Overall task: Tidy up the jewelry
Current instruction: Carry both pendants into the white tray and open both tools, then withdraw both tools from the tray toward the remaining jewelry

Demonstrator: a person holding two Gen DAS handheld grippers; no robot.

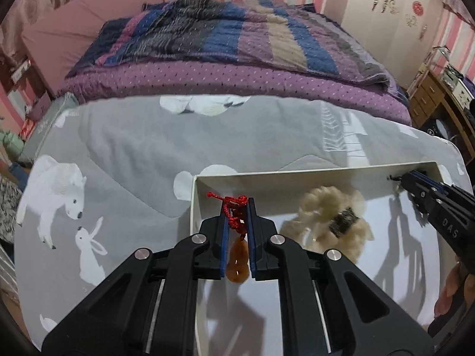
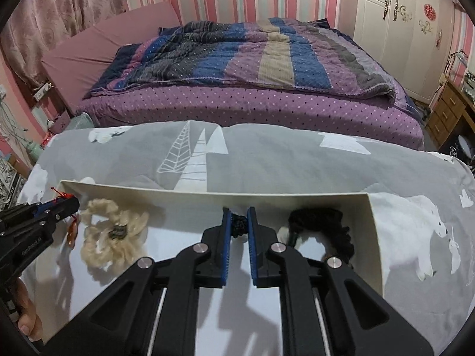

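My left gripper is shut on a knotted red cord. An amber gourd-shaped pendant hangs from it, over the left end of a shallow white box. From the right wrist view that left gripper stands at the box's left end with the pendant dangling. My right gripper is shut on a black braided cord over the middle of the box. In the left wrist view the right gripper sits near the box's far right corner.
A cream fluffy scrunchie and a black scrunchie lie in the box. The box rests on a grey blanket with polar bears. Beyond it is a bed with a striped quilt; a wooden drawer unit stands right.
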